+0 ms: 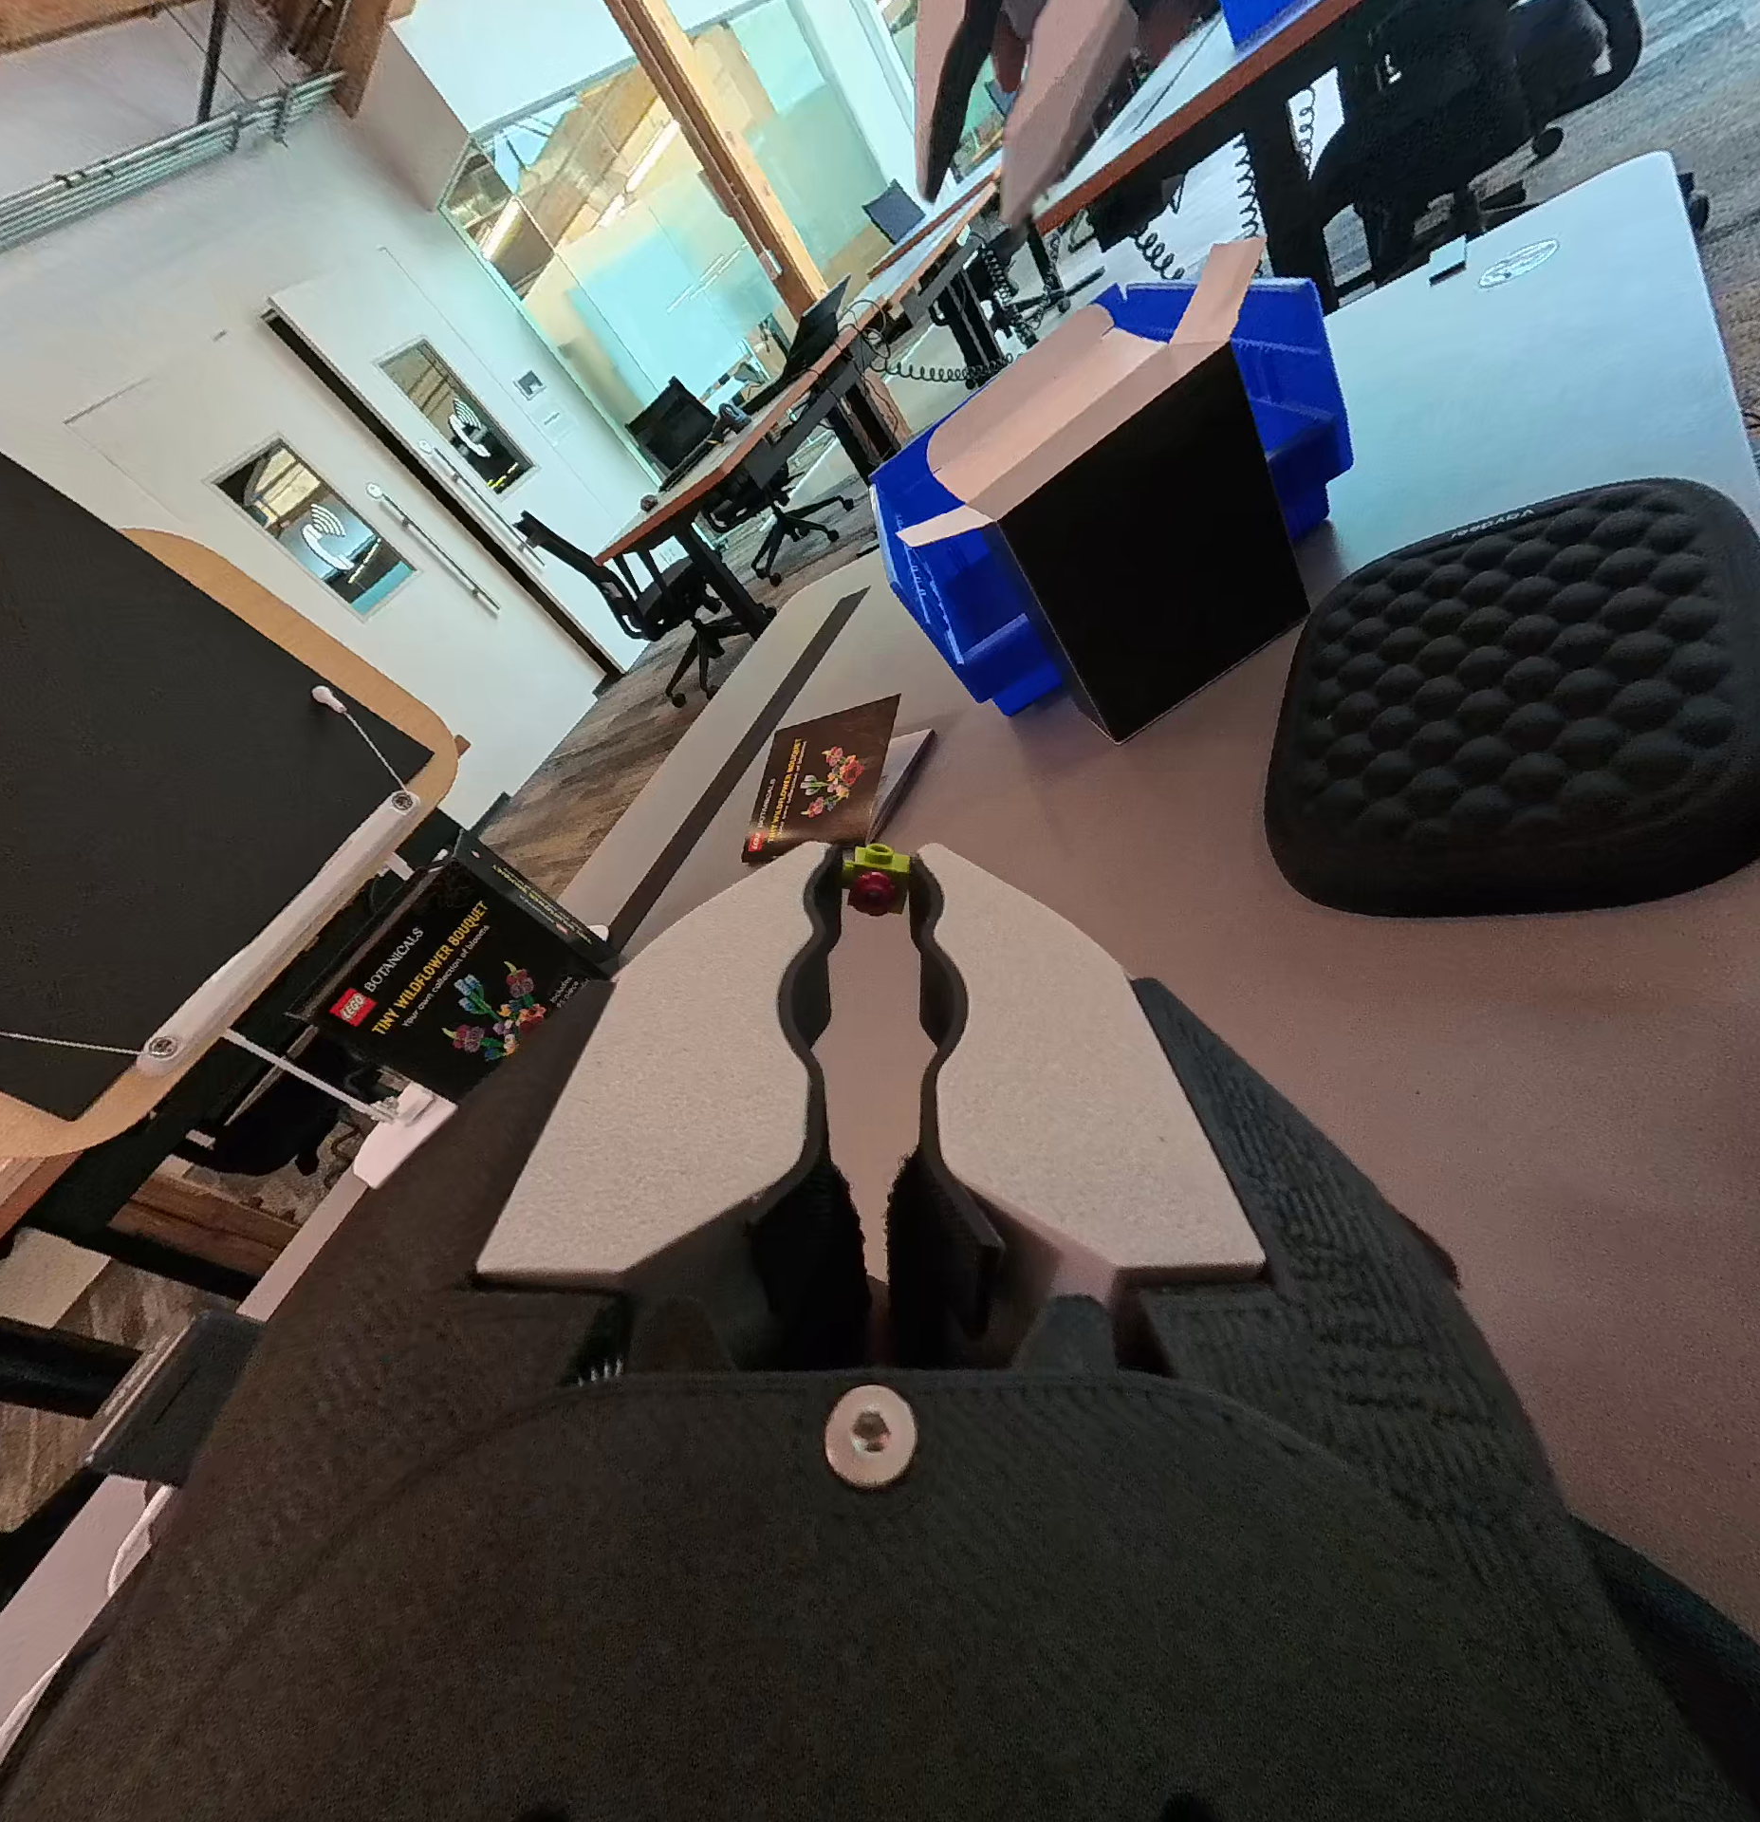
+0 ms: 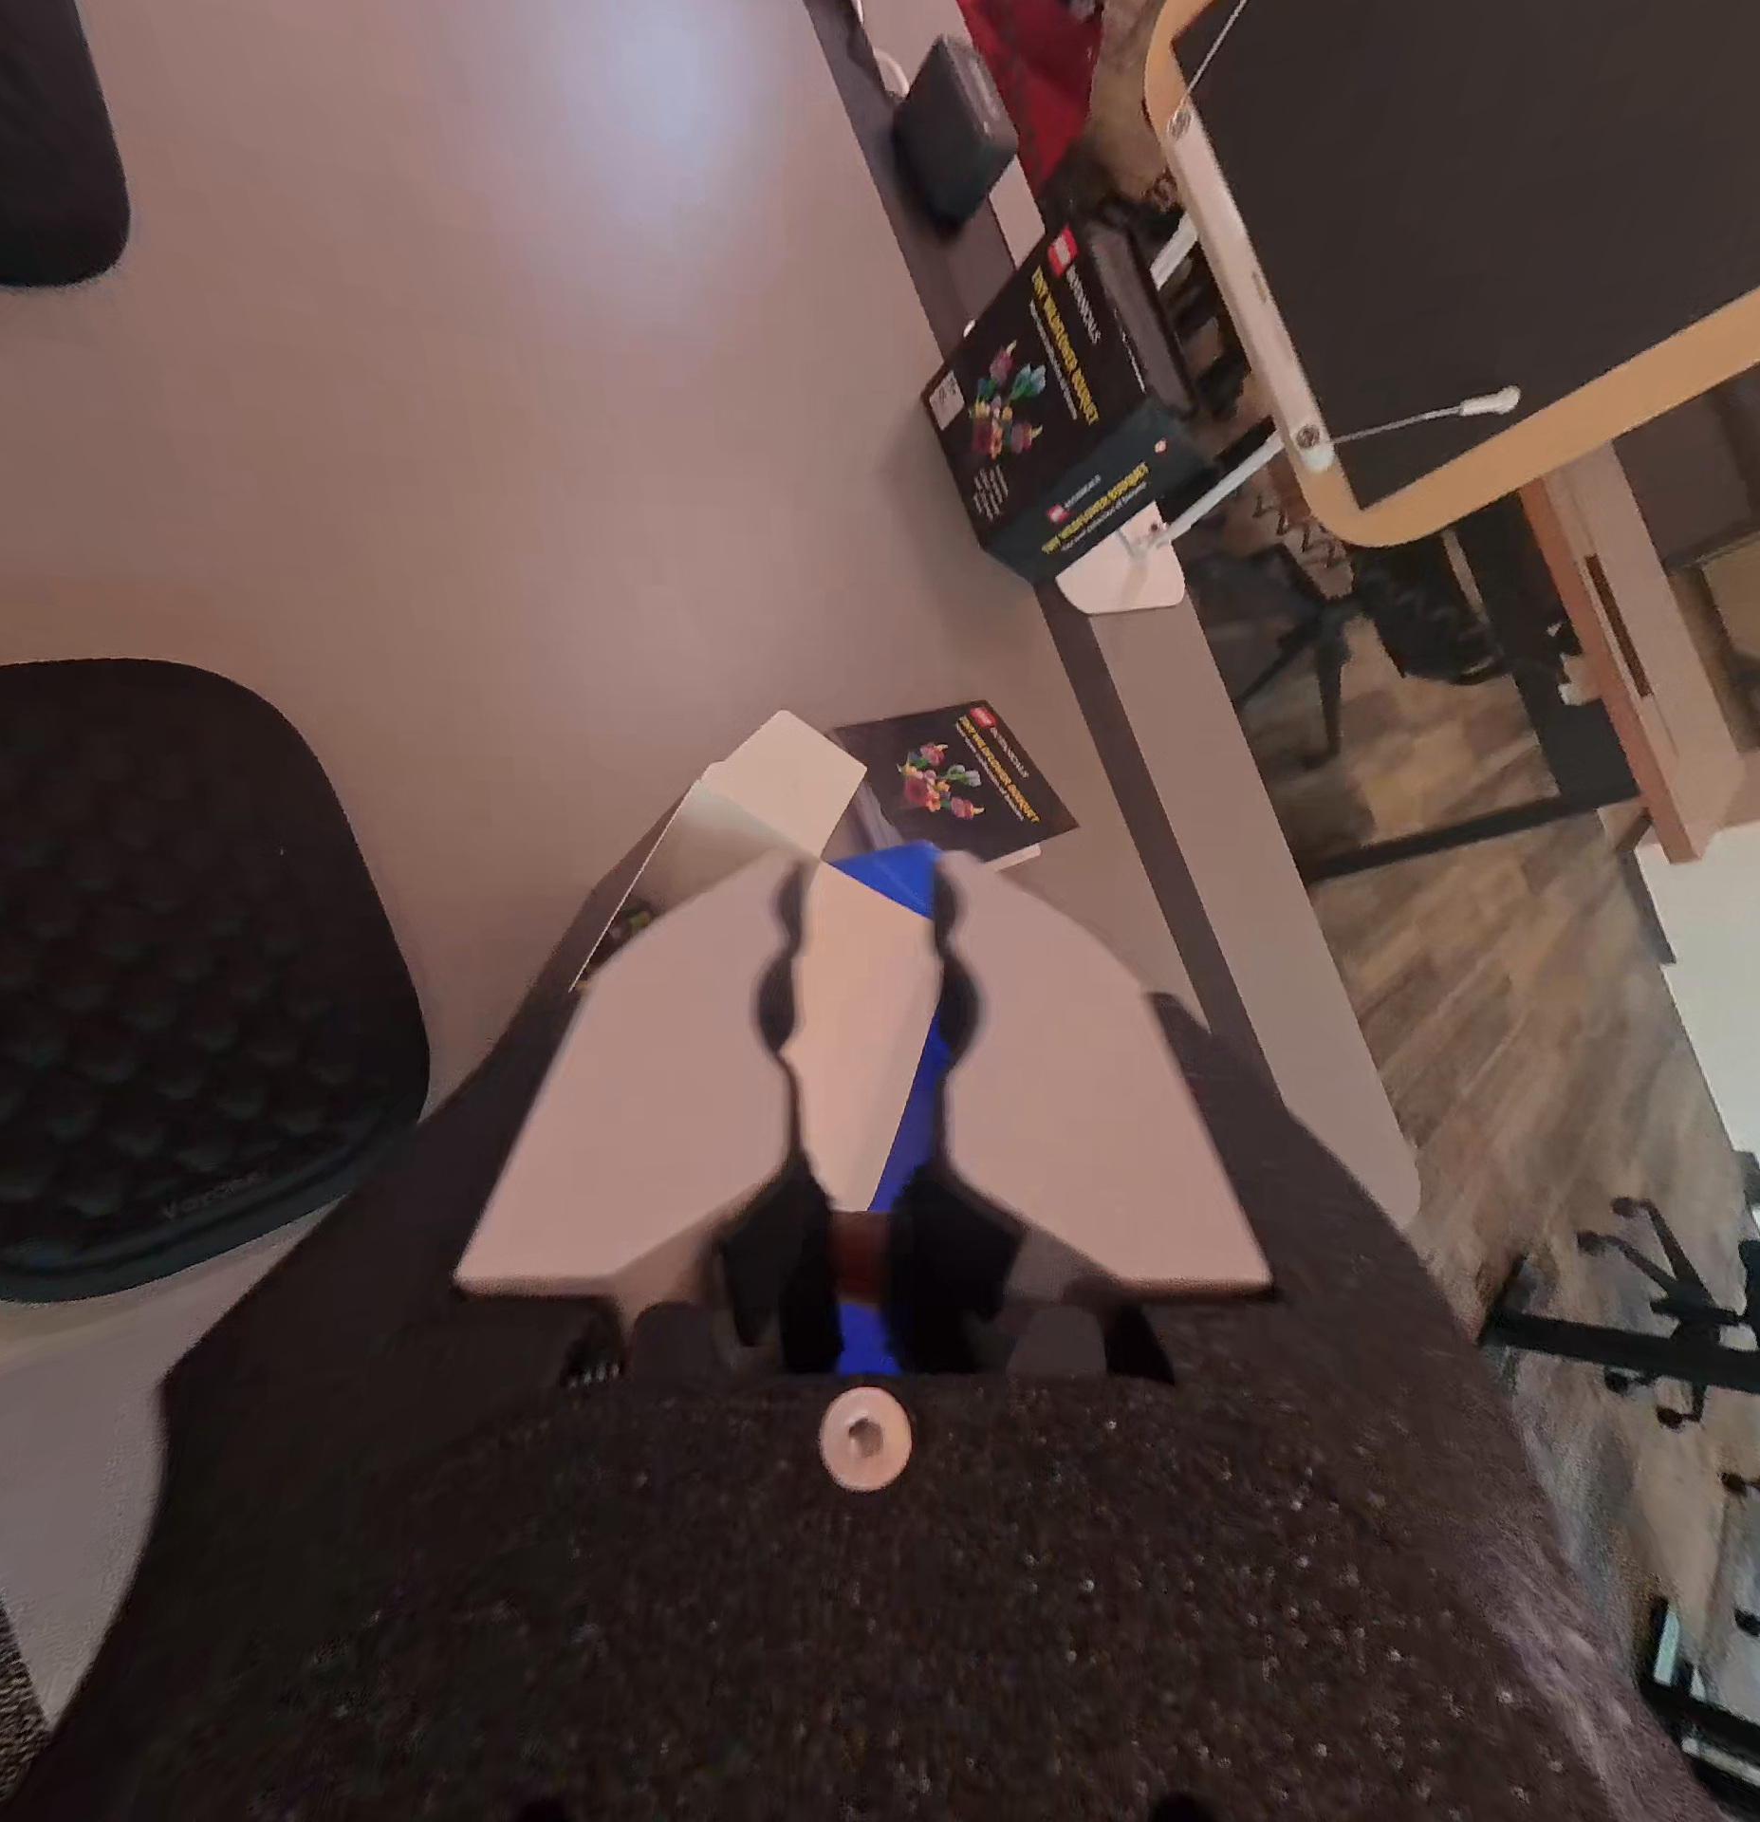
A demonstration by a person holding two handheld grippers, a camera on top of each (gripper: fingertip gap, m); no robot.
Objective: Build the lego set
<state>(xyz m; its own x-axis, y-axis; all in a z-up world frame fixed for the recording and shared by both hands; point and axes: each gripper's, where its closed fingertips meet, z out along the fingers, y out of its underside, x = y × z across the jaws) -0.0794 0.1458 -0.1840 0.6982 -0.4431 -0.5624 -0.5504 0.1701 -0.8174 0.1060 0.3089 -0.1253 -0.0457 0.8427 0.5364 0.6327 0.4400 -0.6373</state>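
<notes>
L gripper (image 1: 876, 877) pinching green/red lego piece (image 1: 876, 873) | R gripper (image 2: 866, 877) apart, empty, over blue bin (image 2: 895, 877) | booklet (image 1: 831, 789) just ahead

An open-plan office, judging by long rows of wood-topped desks (image 1: 757, 463) on black legs, with black wheeled swivel chairs (image 1: 659, 601) tucked beneath and laptops (image 1: 673, 429) left open on top. Glass partition walls (image 1: 600, 227) framed by timber beams, plus white doors (image 1: 363, 513) with small windows bearing telephone symbols, as on call booths. Closer in, a pale grey tabletop (image 2: 462, 394) carrying a blue plastic parts bin (image 1: 964, 592), dimpled black cushions (image 1: 1536, 690) and a closed silver laptop (image 1: 1546, 325), beside a felt-faced, wood-edged divider panel (image 2: 1506, 227) over plank-patterned flooring (image 2: 1447, 937).
</notes>
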